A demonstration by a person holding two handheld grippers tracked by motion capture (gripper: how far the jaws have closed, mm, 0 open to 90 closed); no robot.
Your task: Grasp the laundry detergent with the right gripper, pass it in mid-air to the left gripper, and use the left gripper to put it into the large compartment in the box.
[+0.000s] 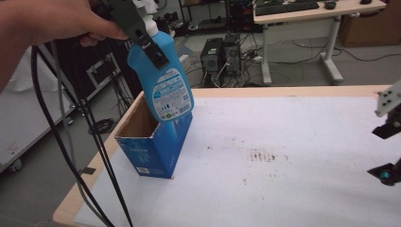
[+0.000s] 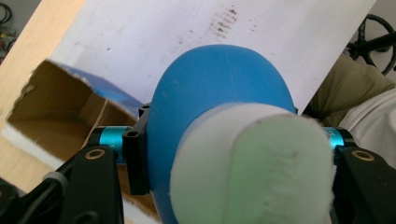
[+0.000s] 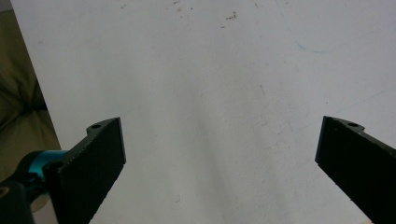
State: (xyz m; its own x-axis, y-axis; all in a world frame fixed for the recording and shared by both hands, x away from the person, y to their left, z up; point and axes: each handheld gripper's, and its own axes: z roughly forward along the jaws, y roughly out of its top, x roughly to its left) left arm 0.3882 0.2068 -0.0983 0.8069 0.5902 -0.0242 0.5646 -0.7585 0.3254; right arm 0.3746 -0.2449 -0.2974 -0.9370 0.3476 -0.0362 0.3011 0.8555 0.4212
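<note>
soft, even daylight, faint shadows; the left gripper view's bottle cap [image 2: 252,168] is blurred close up.

Background of the high view. A wood-edged table [image 1: 302,91] with a stained white top spans the foreground. At twelve o'clock, computer towers [image 1: 221,56] stand on the grey floor [image 1: 293,71] amid loose cables. At one o'clock, a white-legged desk [image 1: 326,45] carries a keyboard [image 1: 287,6].
</note>
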